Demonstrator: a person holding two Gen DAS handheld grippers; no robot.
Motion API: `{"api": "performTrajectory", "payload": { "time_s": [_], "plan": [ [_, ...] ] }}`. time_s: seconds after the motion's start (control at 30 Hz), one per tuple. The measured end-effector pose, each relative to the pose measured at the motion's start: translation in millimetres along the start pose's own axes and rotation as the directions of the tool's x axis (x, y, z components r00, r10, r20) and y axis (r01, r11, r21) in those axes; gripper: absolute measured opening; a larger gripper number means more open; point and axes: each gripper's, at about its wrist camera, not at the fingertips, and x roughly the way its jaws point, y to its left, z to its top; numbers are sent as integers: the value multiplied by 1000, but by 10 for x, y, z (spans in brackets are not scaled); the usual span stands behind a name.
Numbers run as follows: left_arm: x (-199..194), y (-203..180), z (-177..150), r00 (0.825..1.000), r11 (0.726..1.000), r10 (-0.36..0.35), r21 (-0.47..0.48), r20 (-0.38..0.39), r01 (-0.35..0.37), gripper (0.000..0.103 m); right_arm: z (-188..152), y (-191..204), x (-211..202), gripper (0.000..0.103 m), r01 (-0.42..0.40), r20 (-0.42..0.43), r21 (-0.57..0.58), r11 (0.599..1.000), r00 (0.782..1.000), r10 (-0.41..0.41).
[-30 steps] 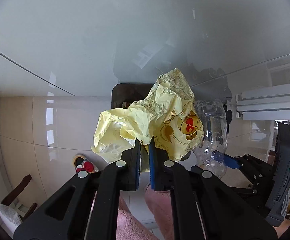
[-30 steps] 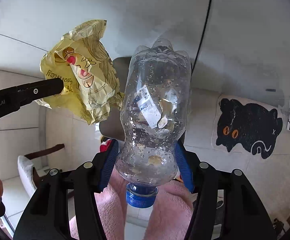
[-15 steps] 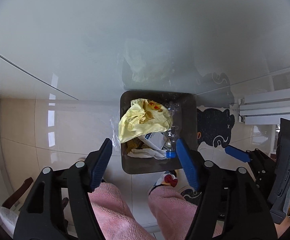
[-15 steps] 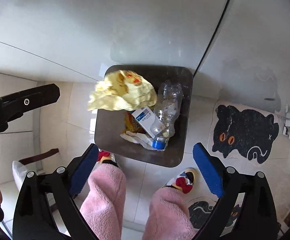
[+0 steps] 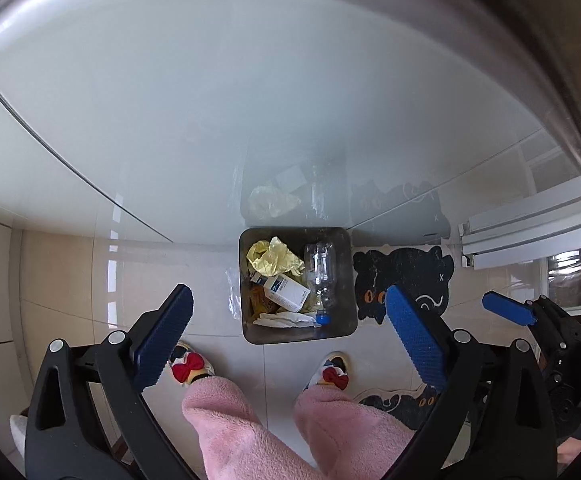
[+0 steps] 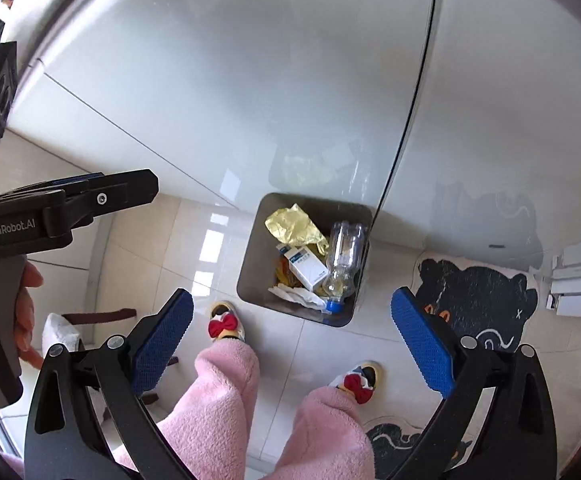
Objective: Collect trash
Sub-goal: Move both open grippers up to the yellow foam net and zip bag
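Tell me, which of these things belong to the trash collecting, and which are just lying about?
Part of the job:
- dark square trash bin
- crumpled yellow plastic bag in it
- clear plastic bottle with blue cap in it
- white and blue cardboard box in it
- white crumpled tissue in it
- open left gripper
- open right gripper

Just lying about:
- black cat-shaped floor mat
- red-bowed slippers

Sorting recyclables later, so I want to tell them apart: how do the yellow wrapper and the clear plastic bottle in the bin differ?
The yellow wrapper is opaque and crumpled into a loose wad; the clear plastic bottle is see-through and keeps its moulded shape. The wrapper sits at the bin's far left; the bottle lies lengthwise along the right wall, blue cap toward the person's feet. Both lie inside the bin, held by neither gripper.
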Motion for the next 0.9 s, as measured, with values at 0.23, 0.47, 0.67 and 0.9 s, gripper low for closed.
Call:
{"api": "performTrajectory", "payload": {
  "time_s": [0.23, 0.47, 0.67, 0.9],
  "plan": [
    [-944, -191, 165, 989, 998, 1, 55, 148, -9, 95, 151, 54, -957, 100, -9, 156, -41, 999, 988, 16],
    [-1627, -270, 449, 967, 996, 19, 76, 254, -40, 95, 508, 16, -1730, 100, -98, 324, 43, 994, 943, 79],
    [-1933, -247, 906, 936, 996, 17, 72, 351, -46, 95, 1020, 23, -2123, 100, -83, 443, 24, 996, 894, 64],
    [-2040, -122, 1486, 916, 999, -7, 44, 401, -12, 95, 1773, 41, -2209, 98, -50, 479, 5, 999, 877, 41]
  ]
}}
